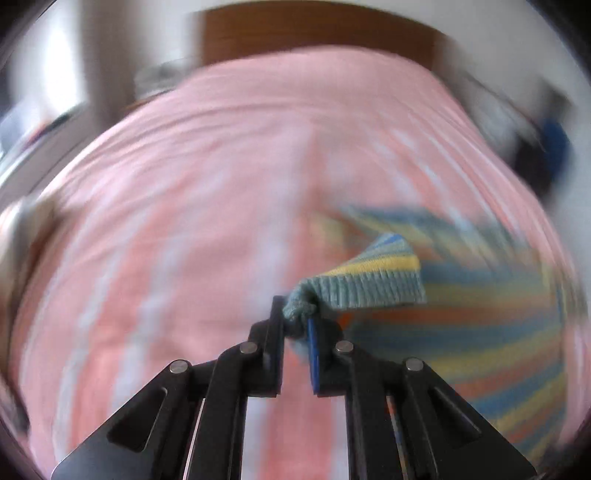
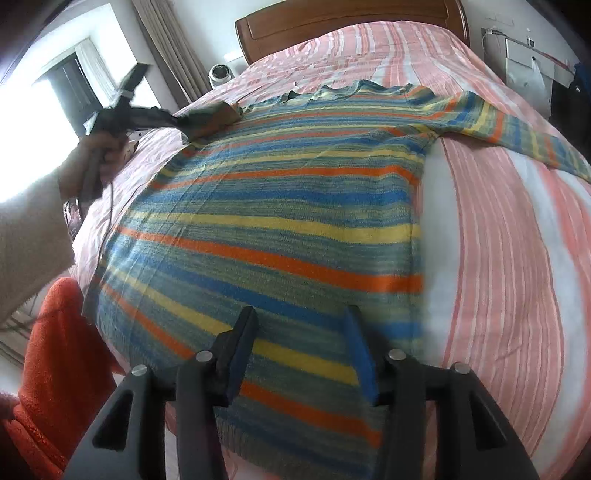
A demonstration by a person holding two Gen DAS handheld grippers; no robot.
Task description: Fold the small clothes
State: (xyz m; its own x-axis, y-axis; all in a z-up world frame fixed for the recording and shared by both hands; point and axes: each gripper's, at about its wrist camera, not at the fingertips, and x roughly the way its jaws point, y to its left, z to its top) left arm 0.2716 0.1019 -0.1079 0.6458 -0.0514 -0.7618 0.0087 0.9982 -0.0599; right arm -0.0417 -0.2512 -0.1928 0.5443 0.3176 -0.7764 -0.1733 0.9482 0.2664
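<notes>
A knit sweater with blue, yellow, orange and green stripes lies flat on the pink-and-white striped bed cover. My right gripper stands open over the sweater's lower part, one finger on each side of a band of fabric, pads not pressing. My left gripper is shut on the ribbed green cuff of one sleeve, raised off the bed; this view is blurred. In the right wrist view a hand holds that left gripper at the far left, with the sleeve stretched from it. The other sleeve lies out to the right.
An orange textured cloth sits at the near left edge. The wooden headboard closes the far end of the bed. A white round device stands beside the headboard, a bright window is left, and white items are at the far right.
</notes>
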